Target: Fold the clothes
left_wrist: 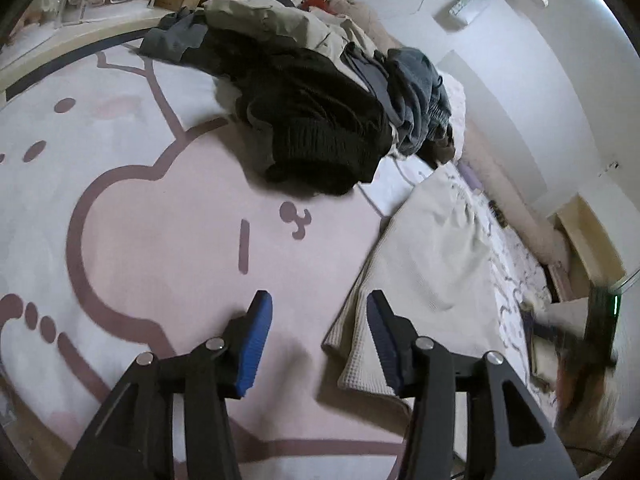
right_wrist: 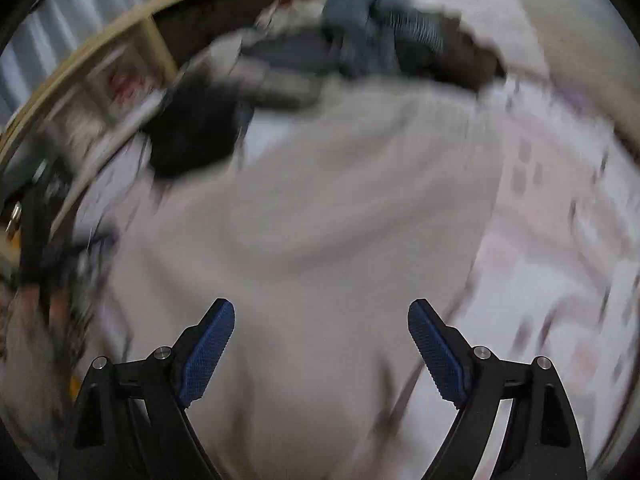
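Note:
A cream waffle-knit garment (left_wrist: pixel 432 276) lies flat on the pink blanket (left_wrist: pixel 168 224), its near corner folded by my left gripper's right finger. My left gripper (left_wrist: pixel 320 300) is open, nothing between its blue pads, hovering over the blanket just left of that corner. In the right wrist view, which is blurred by motion, the same cream garment (right_wrist: pixel 328 208) fills the middle. My right gripper (right_wrist: pixel 322 308) is open wide above it, holding nothing. A heap of unfolded clothes (left_wrist: pixel 312 92), black, beige and blue-grey, sits at the far end; the heap (right_wrist: pixel 360 36) also shows blurred at the top.
A wooden shelf unit (left_wrist: pixel 120 4) with boxes runs along the far left. A white wall (left_wrist: pixel 520 80) borders the right side. A patterned white sheet (left_wrist: pixel 516 264) lies beyond the garment. The other gripper and a hand (left_wrist: pixel 592 344) show blurred at the right.

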